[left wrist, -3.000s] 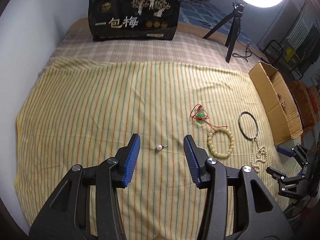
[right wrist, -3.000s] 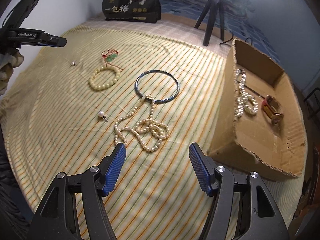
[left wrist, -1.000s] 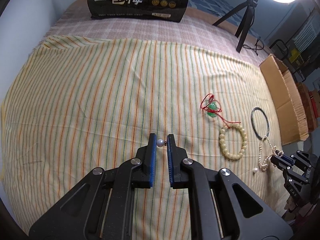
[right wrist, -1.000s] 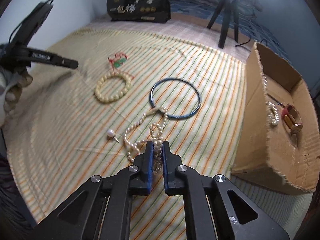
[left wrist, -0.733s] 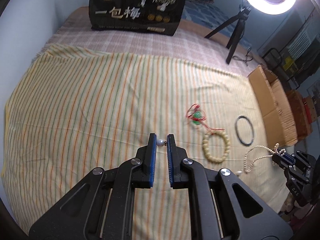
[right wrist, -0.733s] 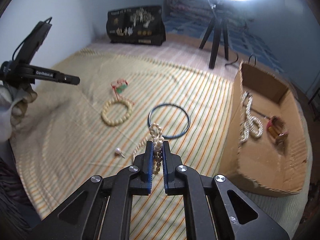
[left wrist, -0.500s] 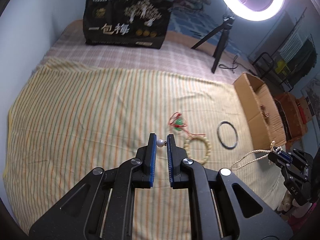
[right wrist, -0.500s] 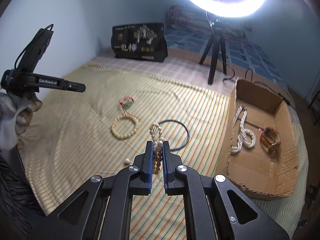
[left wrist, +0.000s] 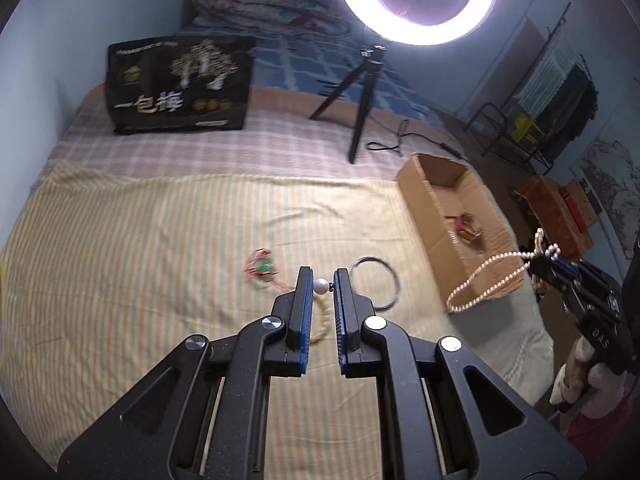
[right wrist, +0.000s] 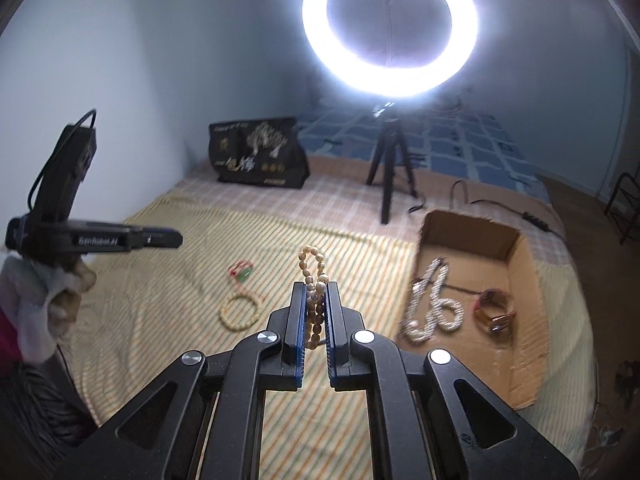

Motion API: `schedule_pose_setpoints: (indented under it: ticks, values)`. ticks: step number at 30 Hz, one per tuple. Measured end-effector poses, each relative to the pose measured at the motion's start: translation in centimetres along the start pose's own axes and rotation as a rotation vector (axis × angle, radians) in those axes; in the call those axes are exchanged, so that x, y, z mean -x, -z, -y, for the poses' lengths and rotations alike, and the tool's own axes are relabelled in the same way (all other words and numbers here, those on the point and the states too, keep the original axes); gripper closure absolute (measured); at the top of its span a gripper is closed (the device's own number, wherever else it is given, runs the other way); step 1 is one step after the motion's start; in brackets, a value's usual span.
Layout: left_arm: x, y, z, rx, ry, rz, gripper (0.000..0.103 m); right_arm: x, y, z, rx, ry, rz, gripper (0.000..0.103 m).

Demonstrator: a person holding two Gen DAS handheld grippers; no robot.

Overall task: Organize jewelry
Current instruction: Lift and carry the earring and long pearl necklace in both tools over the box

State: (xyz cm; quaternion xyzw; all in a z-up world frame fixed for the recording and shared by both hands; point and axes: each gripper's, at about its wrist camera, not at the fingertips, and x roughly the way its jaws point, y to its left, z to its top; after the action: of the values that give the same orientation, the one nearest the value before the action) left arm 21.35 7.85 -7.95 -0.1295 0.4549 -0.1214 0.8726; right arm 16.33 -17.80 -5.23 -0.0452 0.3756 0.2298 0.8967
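Left wrist view: the left hand-held gripper (left wrist: 323, 286) pinches a pearl earring (left wrist: 320, 286) above the striped bed cover (left wrist: 140, 264); a black bag (left wrist: 180, 84) reads "一包梅".

Right wrist view: the right hand-held gripper (right wrist: 316, 300), clamped on a pearl necklace (right wrist: 314, 280), hangs beside the cardboard box (right wrist: 520, 280); the other unit reads "GenRobot.AI".

Domestic bedroom. Evidence: bed covered by striped sheet (left wrist: 160, 248) over checked blanket (left wrist: 240, 152), folded quilt (left wrist: 272, 4) at the head, clothes rack (left wrist: 560, 84) by the wall. Ring light (right wrist: 390, 28) on tripod stands on the bed
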Motion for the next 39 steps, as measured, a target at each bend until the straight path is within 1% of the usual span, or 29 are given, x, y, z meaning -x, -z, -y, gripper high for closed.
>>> schedule_pose_setpoints:
  ticks: [6, 17, 30, 36, 39]
  values:
    - [-0.5, -0.8, 3.5, -0.044, 0.034, 0.011, 0.095, 1.6, -0.8, 3.2, -0.044, 0.055, 0.041, 0.096]
    - [-2.6, -1.6, 10.3, -0.132, 0.085, 0.012, 0.095, 2.5, -1.3, 8.1, -0.109, 0.147, 0.065, 0.096]
    - [-6.9, -1.0, 16.8, -0.228, 0.103, -0.016, 0.095, 1.5, -1.1, 12.7, -0.165, 0.217, 0.033, 0.096]
    - [-8.3, -0.6, 19.0, -0.258, 0.099, -0.008, 0.095, 0.2, -1.3, 14.1, -0.171, 0.218, 0.012, 0.096]
    - [-9.5, -0.3, 19.7, -0.260, 0.106, -0.024, 0.095, -0.8, -1.5, 14.7, -0.181, 0.223, 0.001, 0.096]
